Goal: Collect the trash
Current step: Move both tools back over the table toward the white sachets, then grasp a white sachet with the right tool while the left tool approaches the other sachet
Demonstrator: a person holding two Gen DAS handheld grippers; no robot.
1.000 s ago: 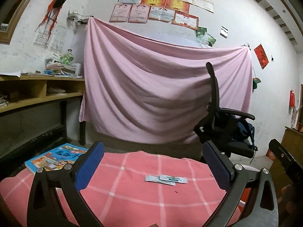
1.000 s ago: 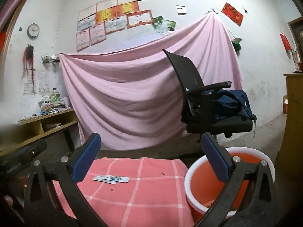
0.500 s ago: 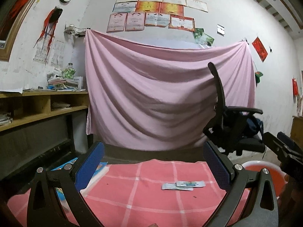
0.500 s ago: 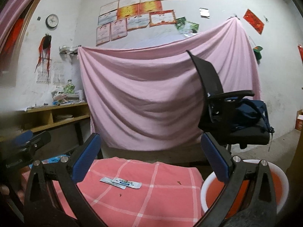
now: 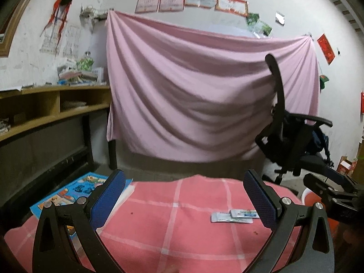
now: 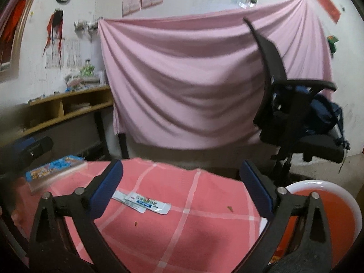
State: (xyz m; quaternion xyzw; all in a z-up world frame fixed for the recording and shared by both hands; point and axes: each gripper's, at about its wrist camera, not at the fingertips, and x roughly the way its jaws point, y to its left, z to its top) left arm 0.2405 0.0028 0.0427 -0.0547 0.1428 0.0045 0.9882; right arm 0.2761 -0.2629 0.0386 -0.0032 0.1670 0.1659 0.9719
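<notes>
The right claw [image 6: 180,187] hangs wide and empty above the desk [image 6: 204,227], blue ribbed pads on black arms. The wrappers [image 6: 142,202], the trash here, lie flat on the cloth just past its left pad, at about 10 o'clock from the gap's middle. The bin [image 6: 329,204], orange inside with a white rim, sits low at 3 o'clock, beyond the desk's edge.

The left claw [image 5: 184,196] is likewise spread wide with nothing in it. From it the wrappers [image 5: 232,216] lie at 4 o'clock, close to its right pad. A book [image 5: 68,195] with a glossy blue cover rests at 9 o'clock near the desk's corner.

The wrappers are thin, slick foil or plastic strips, two overlapping, with crimped ends. They lie flush on a soft pink checked cloth, so a pad probably has little edge to catch. Closing from above may pinch cloth along with a strip, or slide one wrapper off the other so only one lifts. Dragging the cloth could also shift the small crumbs [image 6: 229,208] and the book. A light strip may slip from the pads before it reaches the bin.
</notes>
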